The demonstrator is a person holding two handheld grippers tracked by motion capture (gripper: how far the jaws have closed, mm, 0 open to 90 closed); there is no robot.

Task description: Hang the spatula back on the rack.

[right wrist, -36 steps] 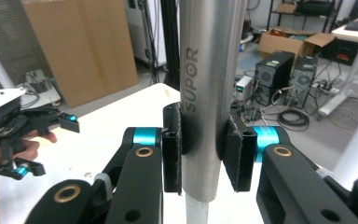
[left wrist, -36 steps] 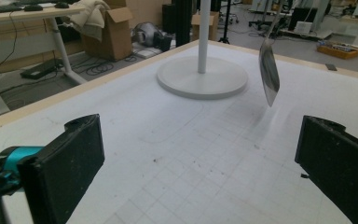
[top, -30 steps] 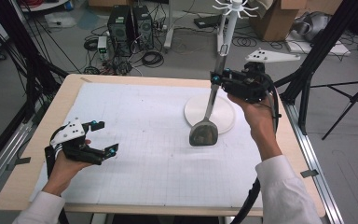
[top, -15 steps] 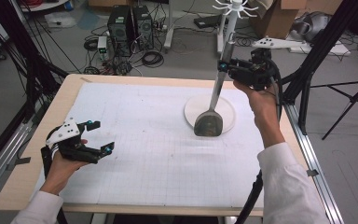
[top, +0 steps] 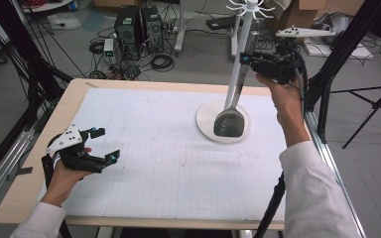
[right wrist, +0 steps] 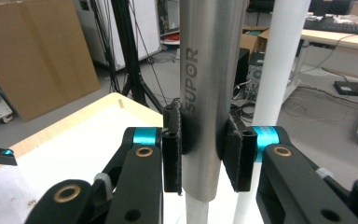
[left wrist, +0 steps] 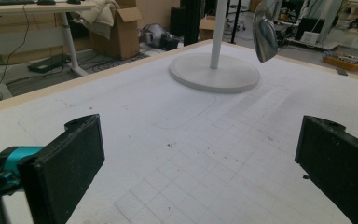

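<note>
Step in hand: judged to be hanging the ladle (top: 230,120) on the white rack (top: 246,29) at the far right of the tabletop (top: 144,124).
Ladle position: in the high view, held clear of the tabletop, handle upright and slightly tilted, bowl hanging over the rack's round base (top: 206,119), at 5 o'clock from the pole; in the left gripper view the bowl (left wrist: 264,32) hangs above that base.
Right gripper (top: 245,58): jaws clamped on the steel handle (right wrist: 207,93), pads pressing both sides below the "SUPOR" mark.
Left gripper (top: 104,145): jaws wide apart, holding nothing, low at 7 o'clock on the tabletop, well apart from the ladle.
Advice: keep the handle near vertical, raise until its top end reaches the hooks at the rack's crown, keep the bowl off the pole.
Risk: the smooth handle may slip in the pads; a bump could rock the rack.
</note>
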